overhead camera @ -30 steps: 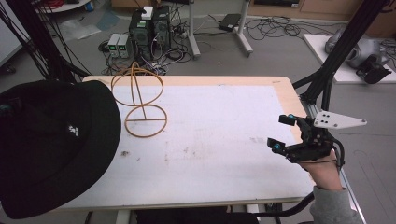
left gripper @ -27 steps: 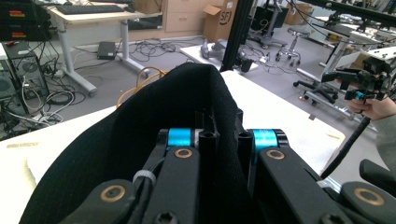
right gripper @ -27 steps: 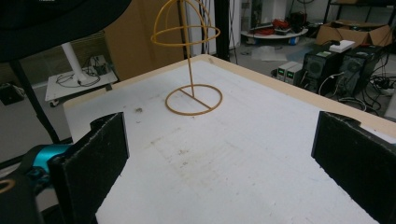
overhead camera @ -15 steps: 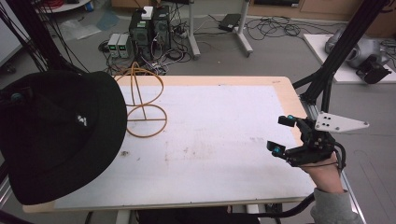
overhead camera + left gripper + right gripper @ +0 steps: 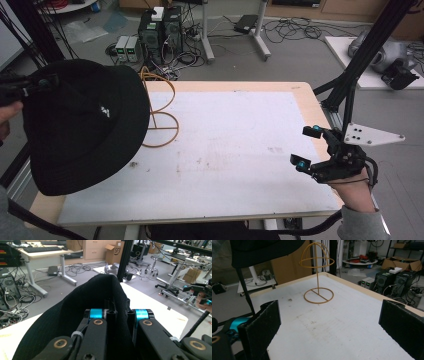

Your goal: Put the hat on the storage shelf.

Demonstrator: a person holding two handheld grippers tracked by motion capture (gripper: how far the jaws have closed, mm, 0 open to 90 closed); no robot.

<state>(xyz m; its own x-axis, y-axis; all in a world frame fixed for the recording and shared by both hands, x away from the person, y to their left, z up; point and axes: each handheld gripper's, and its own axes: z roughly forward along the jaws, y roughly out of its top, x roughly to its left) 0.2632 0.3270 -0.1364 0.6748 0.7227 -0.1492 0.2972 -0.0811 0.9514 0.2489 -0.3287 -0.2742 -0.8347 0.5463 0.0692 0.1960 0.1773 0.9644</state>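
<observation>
White table is seen under everything. Black hat is held aloft at nine o'clock, its brim clamped between the left gripper fingers. Wire hat stand is stood at eleven o'clock. Right gripper is held at four o'clock, fingers apart.

Your hat: plain black, one small white mark on the crown; fine ribbed weave in the left gripper view. Your wire stand: yellow-orange all over. Your surface: white top, pale wood edge, faint brown smudges. Your left tongs: black with bright blue rollers and brass-coloured screws. Your right tongs: black, blue tips, grey plate.
</observation>
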